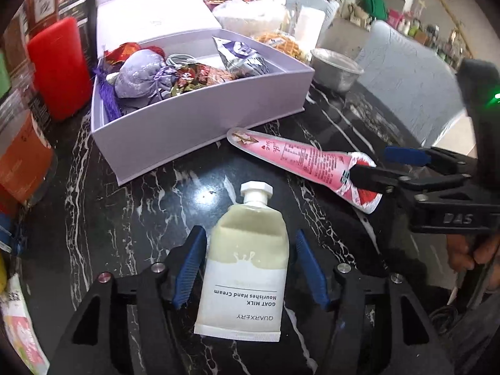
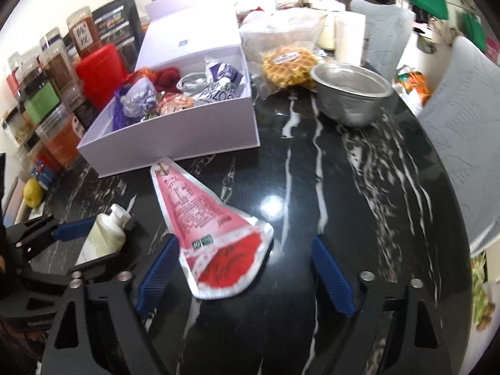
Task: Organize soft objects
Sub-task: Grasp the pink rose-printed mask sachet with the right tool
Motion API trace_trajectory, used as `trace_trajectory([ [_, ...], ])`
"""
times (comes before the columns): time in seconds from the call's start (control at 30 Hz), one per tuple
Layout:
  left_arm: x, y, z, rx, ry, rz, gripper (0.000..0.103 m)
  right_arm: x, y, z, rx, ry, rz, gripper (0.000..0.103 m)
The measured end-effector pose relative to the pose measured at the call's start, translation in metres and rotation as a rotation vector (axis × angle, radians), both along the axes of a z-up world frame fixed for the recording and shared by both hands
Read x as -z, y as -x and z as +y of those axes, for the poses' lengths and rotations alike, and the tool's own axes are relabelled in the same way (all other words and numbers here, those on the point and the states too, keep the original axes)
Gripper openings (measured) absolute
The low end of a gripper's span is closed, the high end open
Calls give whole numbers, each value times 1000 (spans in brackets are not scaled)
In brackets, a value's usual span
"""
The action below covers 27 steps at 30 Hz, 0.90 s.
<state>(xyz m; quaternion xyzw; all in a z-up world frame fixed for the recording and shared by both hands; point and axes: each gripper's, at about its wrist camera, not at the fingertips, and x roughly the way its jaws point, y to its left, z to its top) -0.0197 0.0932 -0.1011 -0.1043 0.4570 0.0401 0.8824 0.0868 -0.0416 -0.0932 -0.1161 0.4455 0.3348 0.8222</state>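
Two grippers over the black marble table (image 2: 312, 187). Left gripper (image 1: 250, 265): jaws partly apart, straddling the hand cream tube (image 1: 247, 268), a gap visible on each side, pads not pressing; tube flat on the table, cap pointing toward the lilac box (image 1: 193, 118). Right gripper (image 2: 247, 268): jaws spread wide, gripping nothing. Pink cone-shaped pouch (image 2: 206, 237) lies between them, nearer the left-hand pad, narrow tip just short of the box's front wall. Box sits beyond both items, holding a purple sachet (image 1: 140, 72) and wrapped snacks.
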Motion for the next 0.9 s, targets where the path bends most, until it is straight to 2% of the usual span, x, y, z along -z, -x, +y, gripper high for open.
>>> trace_trajectory([
  [0.03, 0, 0, 3, -9, 7, -1, 59, 1, -2, 5, -20, 9, -1, 91],
  [0.1, -1, 1, 7, -17, -1, 3, 50, 3, -6, 13, -54, 27, -7, 95],
  [0.3, -2, 7, 18, -37, 5, 11, 50, 13, -12, 36, -142, 69, 13, 97],
  [0.5, -3, 13, 24, -50, 12, 11, 50, 18, -4, 46, -193, 140, -37, 96],
  [0.53, -3, 13, 24, -51, 14, 11, 50, 18, -2, 47, -197, 151, -50, 91],
  [0.57, -3, 13, 24, -52, 15, 11, 50, 16, 0, 45, -198, 141, -52, 79],
  [0.6, -3, 13, 24, -53, 14, 12, 50, 15, 1, 44, -200, 137, -51, 78],
  [0.67, -3, 14, 23, -52, 12, 13, 50, 11, 2, 39, -203, 119, -30, 59],
  [0.83, -4, 17, 21, -44, 45, 14, 50, 10, 12, 29, -200, 97, -30, 52],
  [0.87, -5, 17, 20, -44, 42, 12, 50, 9, 15, 26, -198, 89, -40, 37],
  [0.9, -7, 19, 18, -42, 36, 8, 50, 6, 16, 27, -195, 74, -36, 31],
])
